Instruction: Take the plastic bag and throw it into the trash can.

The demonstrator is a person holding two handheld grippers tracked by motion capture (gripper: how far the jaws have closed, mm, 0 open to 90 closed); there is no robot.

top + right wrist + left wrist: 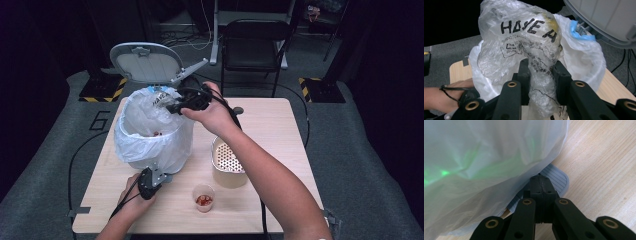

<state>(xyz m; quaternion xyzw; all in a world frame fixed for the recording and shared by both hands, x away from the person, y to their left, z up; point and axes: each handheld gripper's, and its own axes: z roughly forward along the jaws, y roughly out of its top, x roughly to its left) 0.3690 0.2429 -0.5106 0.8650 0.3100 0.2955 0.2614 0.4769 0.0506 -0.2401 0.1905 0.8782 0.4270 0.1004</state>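
Crumpled clear plastic bag [531, 45] with black print ("HAVE A…") is pinched between the right gripper [541, 75] jaws and held over the open mouth of the bin [152, 132], at its far rim. In the high view the same bag [161, 96] is seen just ahead of the right gripper [186, 103], above the white liner [132, 135].

Bin is lined with a white bag draped over the outside; grey lid [146, 62] is tipped up and back. Something small and reddish is seen inside the liner; what it is cannot be told. A blue tie or tag [579, 33] is seen at the liner edge near the lid hinge.

Left gripper [541, 185] is held low at the near base of the bin, jaws pressed together with nothing visibly between them. Tips are set over the ribbed grey pedal [557, 180], under the overhanging liner [486, 165]; contact with the pedal cannot be told.

On the wooden table [280, 120], right of the bin: a metal container with a perforated insert [227, 162]. In front of it: a small clear cup [203, 196] with red contents. A black folding chair [252, 47] stands beyond the table.
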